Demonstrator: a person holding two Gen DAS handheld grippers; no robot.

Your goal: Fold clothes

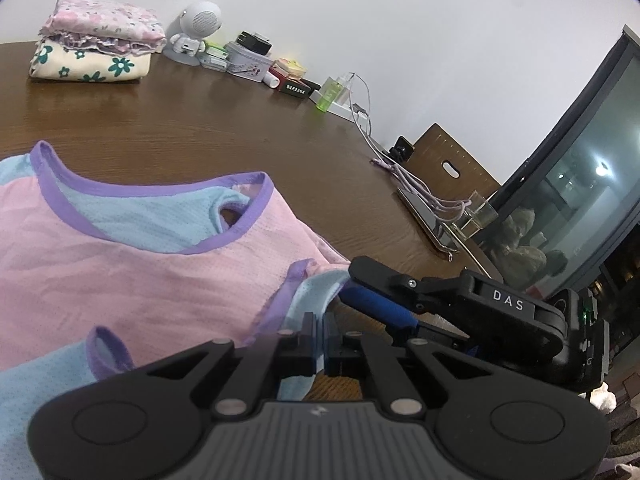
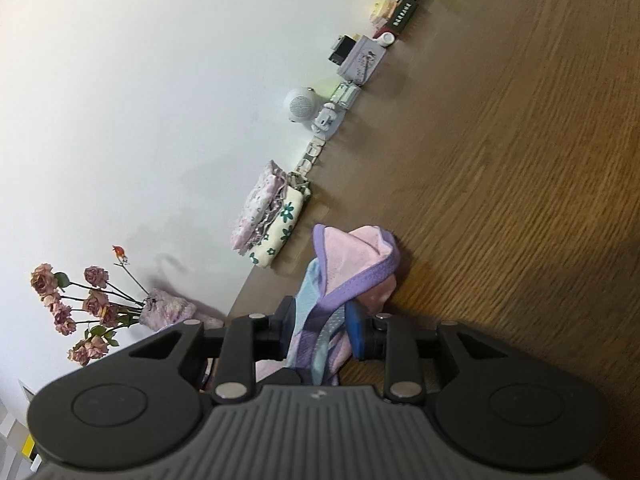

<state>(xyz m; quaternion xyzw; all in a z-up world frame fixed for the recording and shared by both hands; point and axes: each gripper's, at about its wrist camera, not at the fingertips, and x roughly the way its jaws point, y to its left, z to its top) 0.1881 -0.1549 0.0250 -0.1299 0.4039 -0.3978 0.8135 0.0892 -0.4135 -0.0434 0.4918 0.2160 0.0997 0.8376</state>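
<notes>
- Fabric is in both grips: we have the left gripper (image 1: 318,354) pinched fully shut on a thin blue fold at the near edge of the pink and blue top (image 1: 132,264), beside a purple-trimmed armhole.
- We hold the right gripper (image 2: 318,334) part-closed on a thicker bunch of the same top, pink, blue and purple layers squeezed between its pads; from the left wrist view its blue pad sits just beside our left grip.
- We see the top lying spread on the wooden table (image 1: 208,120), neckline towards the far wall, with the near right corner lifted.
- We judge the fold as only just started, since most of the cloth lies flat.
- Slipping is our main worry: the left grip has very little cloth, so a sharp pull could tug it free.
- We could also drag the whole top across the table if we pull level, not up and over.
- Our right bunch mixes several layers, so the fold may come out crooked.
- We should keep clear of the folded clothes (image 1: 96,44), well apart at the back.
</notes>
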